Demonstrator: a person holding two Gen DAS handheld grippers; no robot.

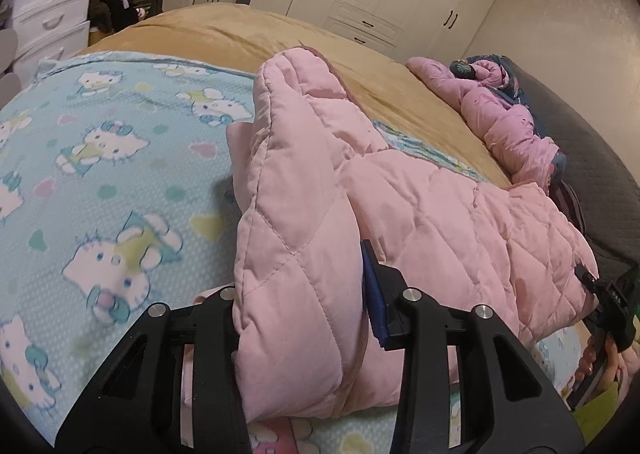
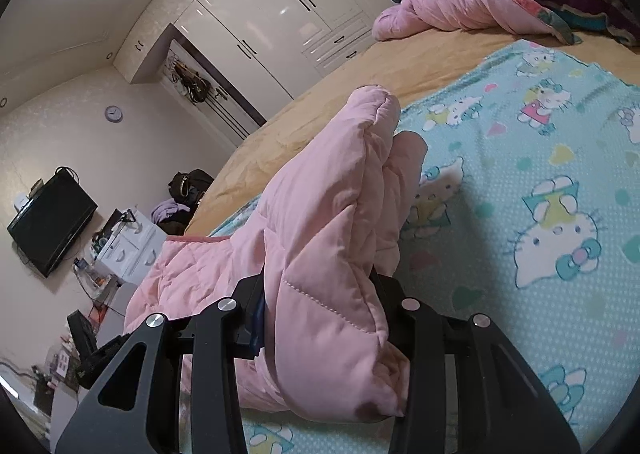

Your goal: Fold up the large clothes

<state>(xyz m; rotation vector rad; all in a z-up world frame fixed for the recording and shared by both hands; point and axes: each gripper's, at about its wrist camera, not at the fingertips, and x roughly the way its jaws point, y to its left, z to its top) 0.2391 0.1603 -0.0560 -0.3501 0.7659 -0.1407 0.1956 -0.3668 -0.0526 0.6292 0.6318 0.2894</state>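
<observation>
Both our grippers hold one pink quilted jacket above the cartoon-cat blanket.

Our left gripper has its fingers clamped on a thick fold of the pink quilted jacket, which stands up between them and spreads away to the right over the cartoon-cat blanket. Our right gripper pinches another padded fold of the same jacket, bunched upright between its fingers, with the rest trailing to the left. In the left wrist view the right gripper shows at the jacket's right end, a hand under it. The blanket lies on a tan bedspread. At the far right of the bed sits a second crumpled pink garment. White wardrobes line the far wall.
</observation>
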